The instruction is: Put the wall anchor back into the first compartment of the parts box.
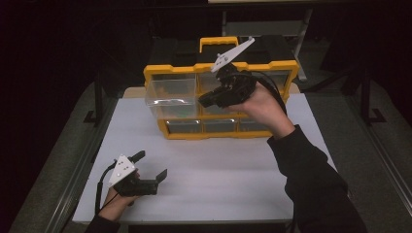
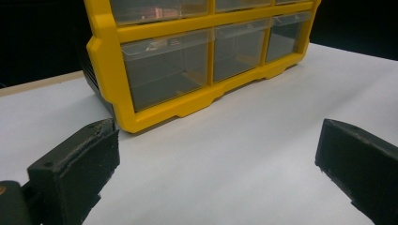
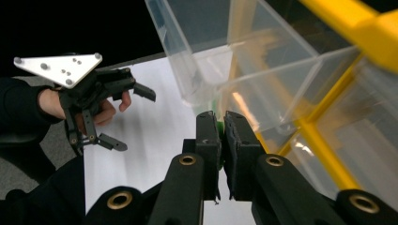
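Two grippers up: my right gripper (image 3: 220,124) has its fingers clenched on a small green piece (image 3: 219,127), raised beside the pulled-out clear plastic drawer (image 1: 171,92) of the yellow organiser cabinet (image 1: 221,68). Left gripper (image 1: 151,165) rests released on the white tabletop (image 1: 218,170).

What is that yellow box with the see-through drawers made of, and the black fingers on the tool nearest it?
The yellow drawer cabinet frame looks like moulded plastic: smooth, with a slight sheen and rounded edges. The clear pulled-out drawer seems thin transparent plastic; you can see through its walls. The right gripper has matte black fingers, possibly plastic with rubbery pads.
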### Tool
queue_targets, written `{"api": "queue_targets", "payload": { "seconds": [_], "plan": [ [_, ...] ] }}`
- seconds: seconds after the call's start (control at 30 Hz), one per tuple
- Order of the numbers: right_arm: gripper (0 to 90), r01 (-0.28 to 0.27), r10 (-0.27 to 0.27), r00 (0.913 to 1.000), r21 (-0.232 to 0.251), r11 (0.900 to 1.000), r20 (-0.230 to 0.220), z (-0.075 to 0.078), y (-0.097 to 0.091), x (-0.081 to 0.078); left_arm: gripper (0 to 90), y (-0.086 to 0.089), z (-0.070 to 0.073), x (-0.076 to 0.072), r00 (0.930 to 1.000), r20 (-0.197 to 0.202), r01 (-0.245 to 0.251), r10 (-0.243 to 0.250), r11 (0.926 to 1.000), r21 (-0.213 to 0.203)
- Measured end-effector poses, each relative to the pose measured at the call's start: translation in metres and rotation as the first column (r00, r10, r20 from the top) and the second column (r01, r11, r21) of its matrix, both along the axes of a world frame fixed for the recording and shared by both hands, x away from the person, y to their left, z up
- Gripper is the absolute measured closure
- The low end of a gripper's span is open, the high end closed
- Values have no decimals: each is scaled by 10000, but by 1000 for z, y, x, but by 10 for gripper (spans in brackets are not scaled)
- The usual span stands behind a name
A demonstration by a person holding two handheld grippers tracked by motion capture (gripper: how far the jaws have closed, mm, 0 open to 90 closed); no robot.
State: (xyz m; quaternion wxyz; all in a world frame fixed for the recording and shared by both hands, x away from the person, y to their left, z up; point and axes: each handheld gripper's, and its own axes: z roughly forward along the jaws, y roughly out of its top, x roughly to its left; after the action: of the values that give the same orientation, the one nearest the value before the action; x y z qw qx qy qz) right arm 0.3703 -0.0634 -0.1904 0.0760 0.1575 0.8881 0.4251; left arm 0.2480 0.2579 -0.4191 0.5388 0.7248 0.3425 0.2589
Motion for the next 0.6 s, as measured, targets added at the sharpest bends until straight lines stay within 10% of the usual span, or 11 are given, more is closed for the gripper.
{"api": "queue_targets", "payload": {
  "seconds": [0.6],
  "plan": [
    [843,43,-41,10000,490,9988,-46,31,18,10,0,1,0,0,10000,10,39,-39,9999,94]
  ]
}}
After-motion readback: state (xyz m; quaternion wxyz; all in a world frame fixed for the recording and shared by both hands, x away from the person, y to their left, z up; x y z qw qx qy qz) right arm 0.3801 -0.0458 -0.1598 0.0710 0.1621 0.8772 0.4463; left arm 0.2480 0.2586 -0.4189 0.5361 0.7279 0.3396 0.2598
